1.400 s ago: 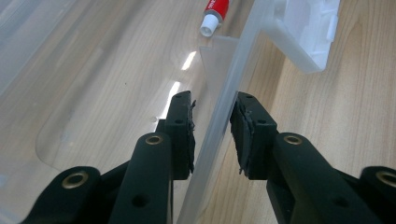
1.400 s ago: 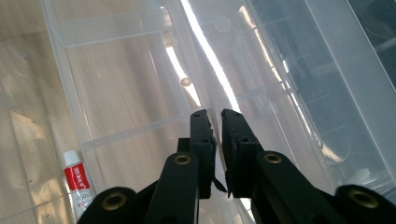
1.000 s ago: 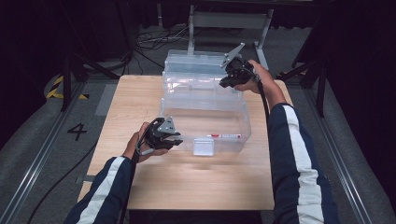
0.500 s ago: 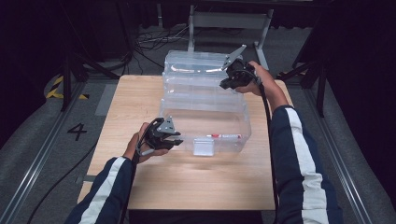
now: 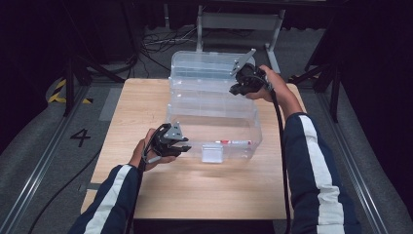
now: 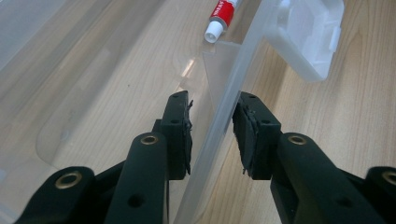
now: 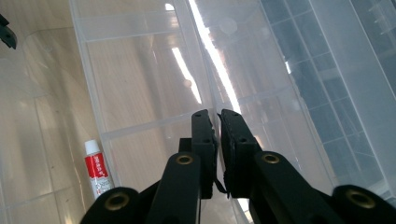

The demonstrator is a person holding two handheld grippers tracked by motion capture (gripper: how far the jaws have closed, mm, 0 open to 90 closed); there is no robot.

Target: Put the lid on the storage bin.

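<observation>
A clear plastic box (image 5: 243,114) stands on the wooden table (image 5: 141,102), its lid (image 5: 207,63) tipped up at the back. A red and white tube (image 5: 234,142) (image 6: 223,14) (image 7: 98,170) lies inside by the front wall. My left gripper (image 5: 184,145) (image 6: 212,100) straddles the box's wall at its front left, with a gap beside one pad. My right gripper (image 5: 235,88) (image 7: 215,113) is at the back right, pinched shut on the thin clear rear rim where the ribbed lid (image 7: 327,70) meets the box.
A white latch (image 5: 212,152) (image 6: 310,35) hangs on the outside of the front wall. Bare tabletop lies to the left and in front of the box. A metal stand (image 5: 238,22) and floor cables (image 5: 156,41) are behind the table.
</observation>
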